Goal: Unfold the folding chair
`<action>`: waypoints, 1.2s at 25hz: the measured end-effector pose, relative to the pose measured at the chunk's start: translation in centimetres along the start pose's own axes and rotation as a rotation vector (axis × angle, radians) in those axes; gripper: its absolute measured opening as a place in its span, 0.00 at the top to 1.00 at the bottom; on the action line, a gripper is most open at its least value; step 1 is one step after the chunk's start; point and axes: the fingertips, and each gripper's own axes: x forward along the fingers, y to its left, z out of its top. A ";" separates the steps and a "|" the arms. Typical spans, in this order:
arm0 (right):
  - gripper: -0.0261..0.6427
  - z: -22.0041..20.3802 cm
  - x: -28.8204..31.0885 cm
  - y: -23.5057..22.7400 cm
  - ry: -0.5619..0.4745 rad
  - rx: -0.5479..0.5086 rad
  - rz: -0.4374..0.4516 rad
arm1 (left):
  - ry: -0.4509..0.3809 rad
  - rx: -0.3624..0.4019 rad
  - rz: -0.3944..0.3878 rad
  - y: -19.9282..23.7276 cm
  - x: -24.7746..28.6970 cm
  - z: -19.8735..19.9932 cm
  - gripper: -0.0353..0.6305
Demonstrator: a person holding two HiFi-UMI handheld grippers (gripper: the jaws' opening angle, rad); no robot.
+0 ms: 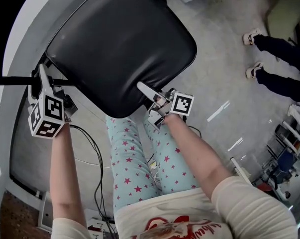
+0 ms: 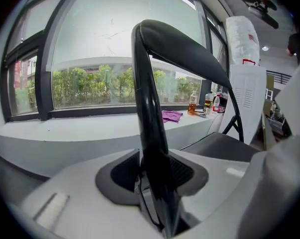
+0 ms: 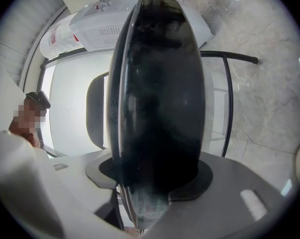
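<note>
The folding chair's black padded seat (image 1: 120,44) is tilted in front of me, above my legs. My right gripper (image 1: 147,94) has the seat's near edge between its jaws, one finger (image 1: 145,89) lying on top of the padding. In the right gripper view the seat (image 3: 159,83) stands edge-on and fills the space between the pads of the right gripper (image 3: 150,183). My left gripper (image 1: 46,76) is at the seat's left, shut on the chair's glossy black back (image 2: 150,108). That back rises from between the jaws of the left gripper (image 2: 152,178).
A thin black frame tube (image 3: 229,103) runs beside the seat. Another person's feet (image 1: 254,36) stand at the right on the grey floor. Cables (image 1: 92,148) lie by my legs (image 1: 125,158). A window sill (image 2: 90,128) holds bottles (image 2: 192,103) and a purple cloth (image 2: 172,116).
</note>
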 end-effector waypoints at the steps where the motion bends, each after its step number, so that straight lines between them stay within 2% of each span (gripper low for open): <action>1: 0.57 -0.1 -0.1 -0.2 -0.001 0.002 -0.005 | -0.003 0.003 -0.003 -0.1 -0.2 -0.1 0.73; 8: 0.56 -0.2 -0.3 -0.8 -0.001 -0.011 0.014 | -0.031 -0.027 0.011 0.1 -0.4 -0.6 0.73; 11: 0.56 -0.3 -0.4 -1.0 0.005 -0.002 0.007 | -0.038 0.011 0.005 -0.1 -0.4 -0.7 0.73; 15: 0.51 -0.3 -0.2 -0.7 0.017 0.012 -0.045 | -0.021 0.060 -0.032 -0.5 -0.6 -0.3 0.72; 18: 0.47 -0.2 -0.2 -0.8 0.013 0.016 -0.095 | -0.008 0.089 -0.041 -0.9 -1.5 -0.4 0.69; 21: 0.39 -0.2 -0.8 -1.9 0.008 0.021 -0.169 | 0.056 0.103 -0.032 -1.2 -2.9 -2.9 0.66; 25: 0.35 0.0 -2.7 -3.3 0.037 -0.027 -0.308 | 0.143 0.048 -0.013 -2.4 -6.2 -7.0 0.66; 30: 0.33 0.6 -5.3 -2.7 0.026 -0.025 -0.423 | 0.192 -0.041 -0.044 -5.8 -10.9 -8.6 0.66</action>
